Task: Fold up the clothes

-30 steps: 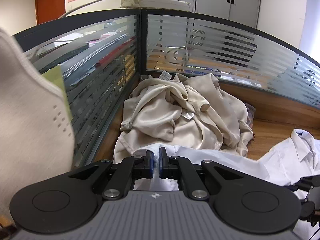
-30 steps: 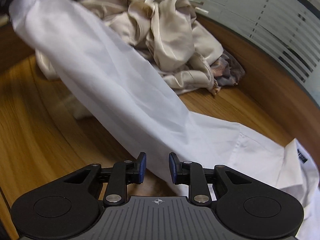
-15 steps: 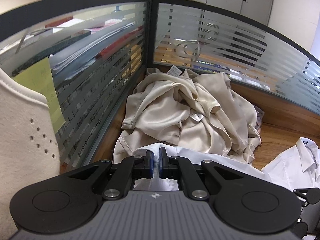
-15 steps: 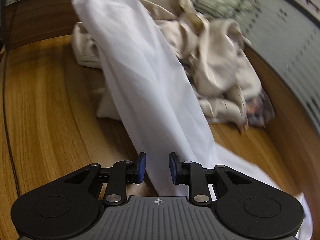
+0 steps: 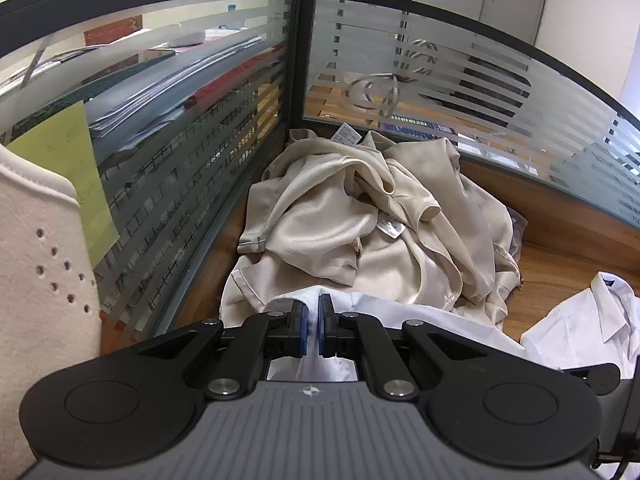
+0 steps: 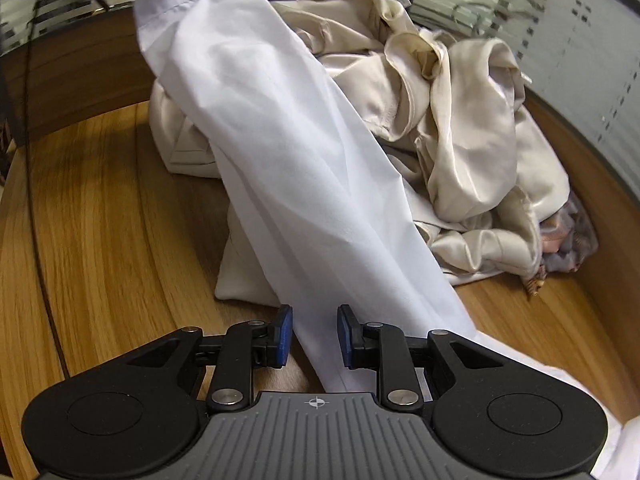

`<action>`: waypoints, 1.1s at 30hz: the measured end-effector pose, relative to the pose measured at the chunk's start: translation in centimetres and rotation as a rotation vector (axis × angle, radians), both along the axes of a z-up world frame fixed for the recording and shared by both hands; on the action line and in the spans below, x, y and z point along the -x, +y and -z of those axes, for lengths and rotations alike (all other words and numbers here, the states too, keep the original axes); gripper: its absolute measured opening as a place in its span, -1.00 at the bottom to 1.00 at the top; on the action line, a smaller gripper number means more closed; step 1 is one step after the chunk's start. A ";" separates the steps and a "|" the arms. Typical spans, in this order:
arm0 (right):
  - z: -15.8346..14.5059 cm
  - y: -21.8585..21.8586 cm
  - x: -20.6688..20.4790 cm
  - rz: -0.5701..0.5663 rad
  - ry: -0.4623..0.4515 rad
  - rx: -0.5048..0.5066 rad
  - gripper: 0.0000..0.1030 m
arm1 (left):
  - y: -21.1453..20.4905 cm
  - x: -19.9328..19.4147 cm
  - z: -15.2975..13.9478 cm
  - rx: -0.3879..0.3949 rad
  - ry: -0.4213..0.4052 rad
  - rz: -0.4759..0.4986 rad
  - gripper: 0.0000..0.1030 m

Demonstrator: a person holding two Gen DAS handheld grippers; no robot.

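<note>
White shirt sleeve [image 6: 280,152] stretched from upper left to lower centre of the right view, across the beige garment heap [image 6: 460,120]. Best kept taut — left gripper [image 5: 312,322] clenched on the cuff, right gripper [image 6: 311,334] parted, straddling the sleeve without pinching. Worth closing squarely on the edge before folding over the wooden desk [image 6: 100,220].

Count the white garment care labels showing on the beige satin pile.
2. One label sticks up at the back of the beige satin pile, near the partition corner; another label lies mid-pile. Folds may hide more.
</note>
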State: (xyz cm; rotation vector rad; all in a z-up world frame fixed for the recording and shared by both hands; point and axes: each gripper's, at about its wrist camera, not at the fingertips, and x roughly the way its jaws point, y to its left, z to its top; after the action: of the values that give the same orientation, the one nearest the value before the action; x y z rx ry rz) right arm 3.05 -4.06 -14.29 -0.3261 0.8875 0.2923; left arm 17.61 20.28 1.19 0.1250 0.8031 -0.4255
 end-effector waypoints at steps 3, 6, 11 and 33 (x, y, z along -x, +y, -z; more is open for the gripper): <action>0.3 -0.1 -0.8 0.038 0.024 -0.022 -0.50 | -0.2 0.0 0.3 -0.006 0.003 0.008 -0.90; 0.9 0.3 -1.3 0.050 0.050 -0.001 -0.51 | -0.5 -0.2 0.8 -0.012 0.008 0.014 -0.90; 1.5 0.1 -2.0 0.088 0.082 -0.019 -0.67 | -0.7 -0.5 1.2 -0.014 0.013 0.014 -0.90; -2.3 4.6 10.4 0.001 0.025 -0.001 -0.96 | -0.4 -0.6 1.9 -0.050 0.011 0.018 -0.89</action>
State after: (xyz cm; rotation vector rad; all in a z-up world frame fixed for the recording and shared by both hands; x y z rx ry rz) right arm -7.40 0.52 -12.02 -0.3223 0.9119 0.2966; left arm 18.20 19.89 -0.73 0.1762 0.8240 -0.4235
